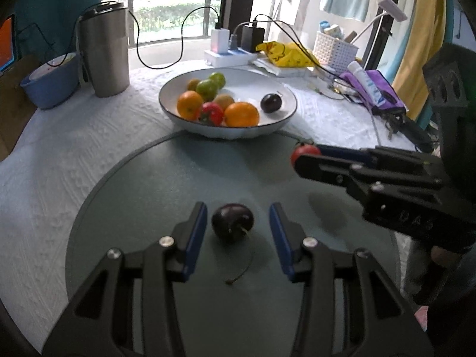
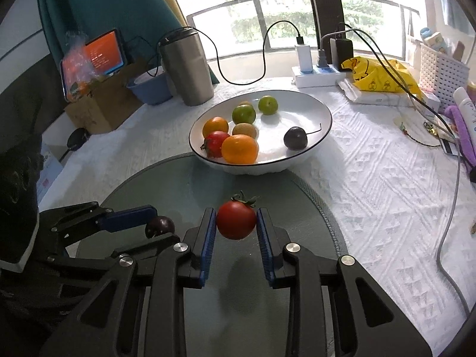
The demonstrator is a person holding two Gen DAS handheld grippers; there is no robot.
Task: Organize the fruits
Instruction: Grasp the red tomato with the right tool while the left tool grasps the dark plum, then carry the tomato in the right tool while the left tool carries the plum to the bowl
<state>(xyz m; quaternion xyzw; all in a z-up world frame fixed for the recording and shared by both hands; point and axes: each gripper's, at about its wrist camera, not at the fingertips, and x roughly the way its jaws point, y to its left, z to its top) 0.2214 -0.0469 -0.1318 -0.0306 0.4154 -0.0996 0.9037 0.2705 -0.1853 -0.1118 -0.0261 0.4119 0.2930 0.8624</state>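
A dark purple plum (image 1: 232, 222) lies on the round grey-green mat (image 1: 148, 196). My left gripper (image 1: 238, 223) is open, one finger on each side of the plum, not touching it; the plum also shows in the right wrist view (image 2: 159, 226). My right gripper (image 2: 236, 223) is shut on a red tomato (image 2: 236, 219) and holds it above the mat (image 2: 297, 205); the tomato shows in the left wrist view (image 1: 303, 151). A white bowl (image 1: 279, 119) beyond the mat holds oranges, green fruits, a tomato and another plum (image 2: 294, 138).
A steel tumbler (image 1: 104, 50) and blue bowl (image 1: 50, 84) stand back left. A power strip with chargers (image 1: 230, 52), yellow bag (image 1: 282, 55), white basket (image 1: 334, 49) and purple pouch (image 1: 383, 89) crowd the back right. A loose stem (image 1: 241, 273) lies on the mat.
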